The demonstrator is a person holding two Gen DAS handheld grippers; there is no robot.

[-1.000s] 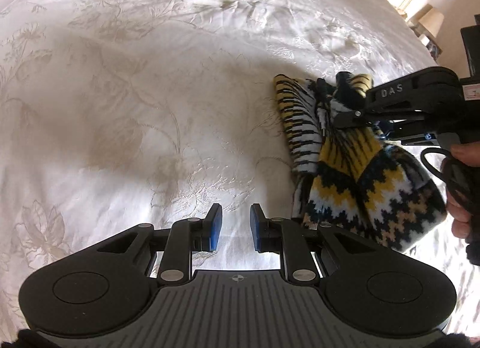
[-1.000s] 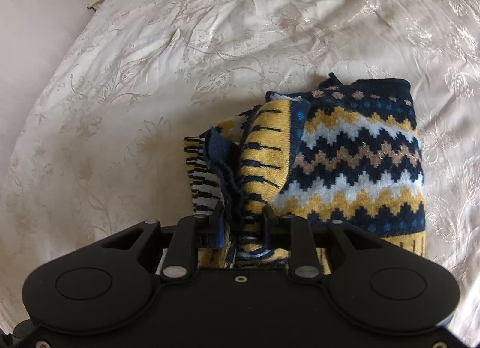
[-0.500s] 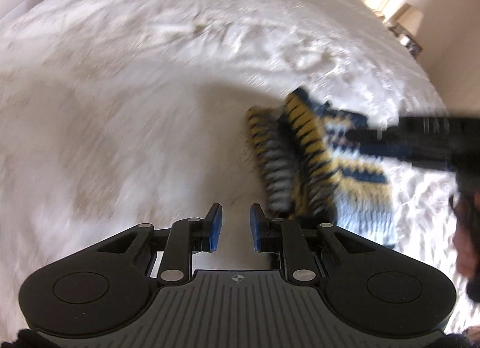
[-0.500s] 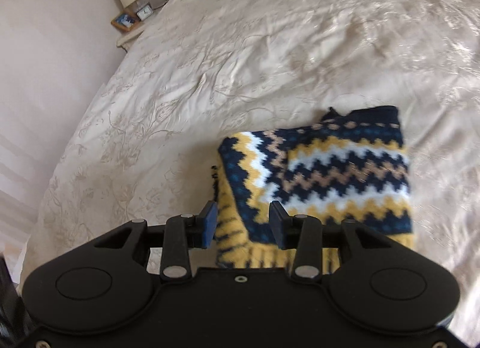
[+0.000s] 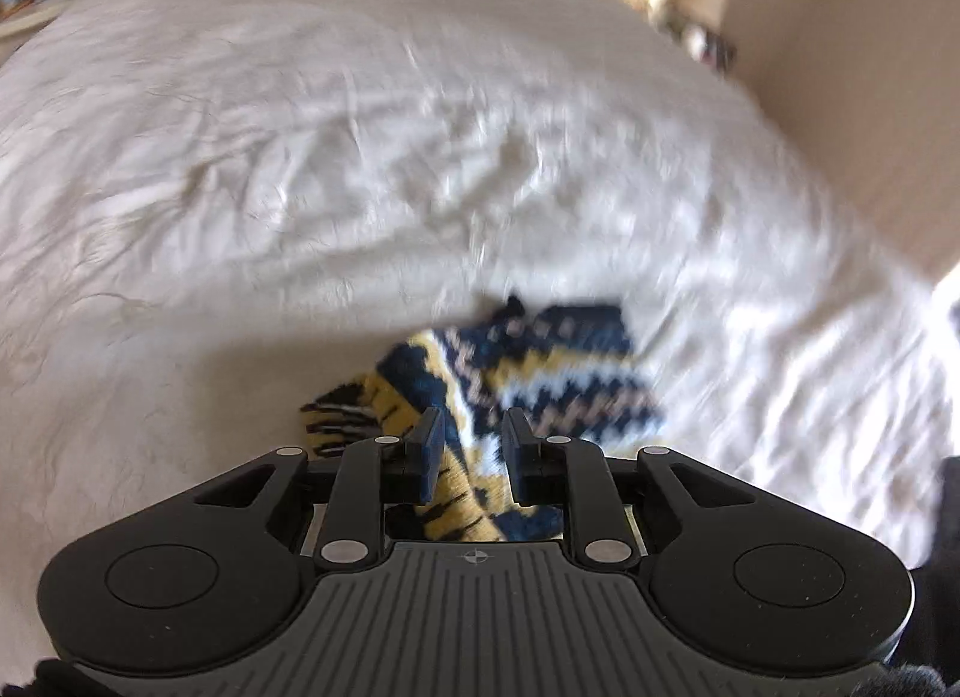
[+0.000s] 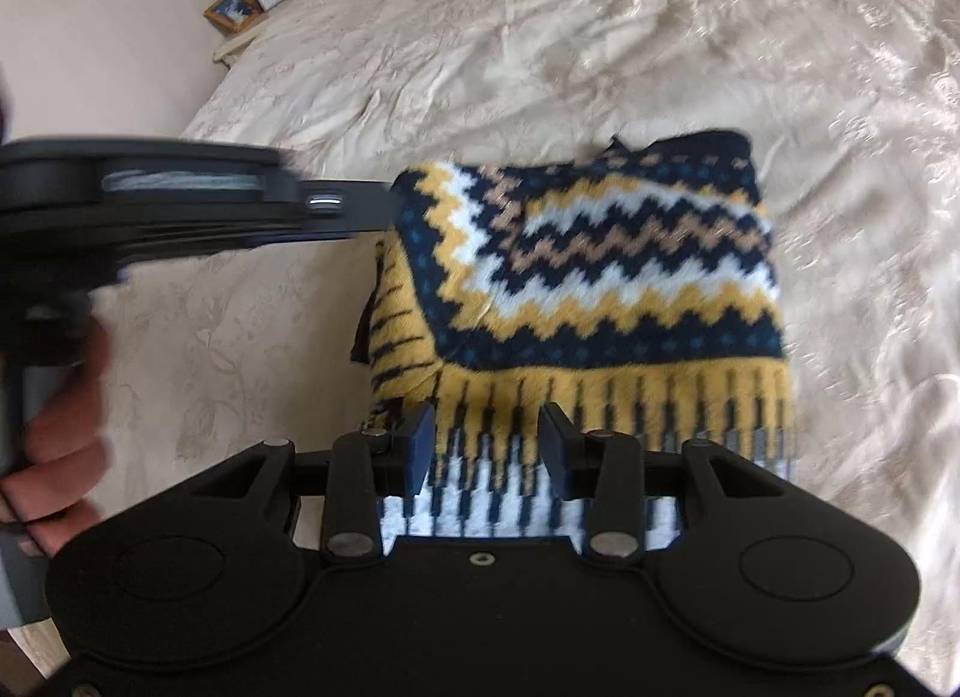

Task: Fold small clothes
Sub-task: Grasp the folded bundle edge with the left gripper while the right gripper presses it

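The folded zigzag knit (image 6: 588, 277) lay on the cream bedspread (image 6: 600, 36), its fringe toward me. My right gripper (image 6: 485, 445) had just been opening and stood apart above the fringe, gripping nothing. My left gripper (image 5: 473, 445) hung over the knit's edge, jaws narrow with a clear gap, empty.

A small knitted sweater (image 6: 600, 277) lies folded into a compact rectangle on the bed. It has navy, yellow, white and tan zigzag bands; its striped yellow-and-white ribbed hem points toward 6 o'clock, and one striped edge sticks out at 9 o'clock.
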